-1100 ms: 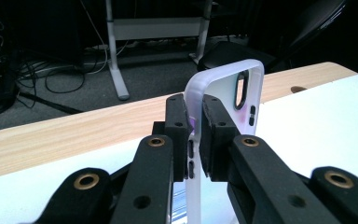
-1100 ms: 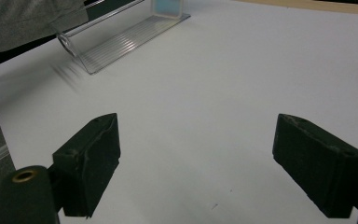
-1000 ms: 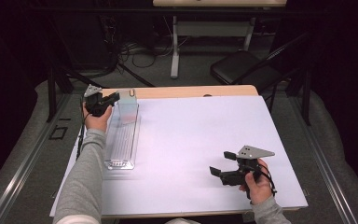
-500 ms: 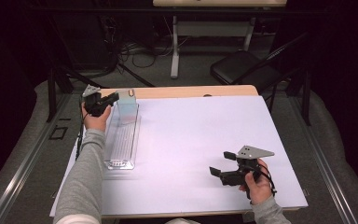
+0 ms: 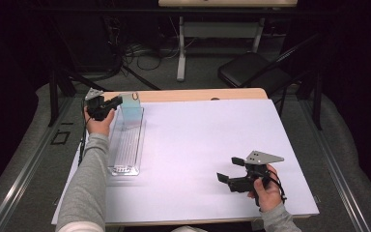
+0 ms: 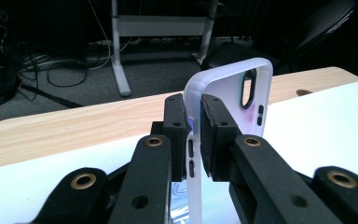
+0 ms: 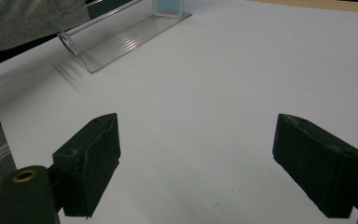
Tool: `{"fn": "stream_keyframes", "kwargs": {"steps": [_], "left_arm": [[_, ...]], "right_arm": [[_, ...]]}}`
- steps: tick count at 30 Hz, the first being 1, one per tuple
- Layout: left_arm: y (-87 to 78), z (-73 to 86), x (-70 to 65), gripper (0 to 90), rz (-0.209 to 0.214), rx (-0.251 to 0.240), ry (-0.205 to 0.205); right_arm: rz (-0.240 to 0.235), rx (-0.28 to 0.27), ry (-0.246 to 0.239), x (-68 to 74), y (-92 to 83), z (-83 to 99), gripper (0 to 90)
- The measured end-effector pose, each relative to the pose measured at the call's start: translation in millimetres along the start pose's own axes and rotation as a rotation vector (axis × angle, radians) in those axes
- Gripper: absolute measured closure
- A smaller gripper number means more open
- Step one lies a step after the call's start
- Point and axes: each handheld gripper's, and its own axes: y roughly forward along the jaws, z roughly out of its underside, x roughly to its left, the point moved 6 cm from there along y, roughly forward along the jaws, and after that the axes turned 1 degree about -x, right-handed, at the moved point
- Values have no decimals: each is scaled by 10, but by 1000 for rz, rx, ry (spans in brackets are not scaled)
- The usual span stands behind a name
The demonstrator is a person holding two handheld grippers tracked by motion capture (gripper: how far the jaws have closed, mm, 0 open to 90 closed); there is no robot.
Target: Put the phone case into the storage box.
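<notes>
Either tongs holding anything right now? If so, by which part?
Left tongs are shut on the side edge of a translucent phone case, by its button cutouts. Right tongs are open over the white table, holding nothing.

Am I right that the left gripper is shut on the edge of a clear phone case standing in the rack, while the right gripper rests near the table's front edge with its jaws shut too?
Not quite. The right gripper has its jaws wide open with nothing between them, as the right gripper view shows. The rest holds: the left gripper is shut on the phone case at the rack.
</notes>
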Motion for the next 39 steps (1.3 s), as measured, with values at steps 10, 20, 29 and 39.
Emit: {"fn": "stream_keyframes", "kwargs": {"steps": [10, 20, 29, 39], "left_arm": [[-8, 3, 32, 781, -32, 7, -5], [-9, 5, 44, 786, -35, 7, -6], [-4, 10, 49, 770, -41, 10, -8], [-4, 12, 77, 689, -56, 7, -19]], "right_arm": [[0, 0, 3, 2, -2, 2, 147], [-2, 2, 0, 3, 1, 4, 147], [-2, 1, 0, 3, 0, 4, 147], [-5, 1, 0, 8, 2, 5, 147]]}}
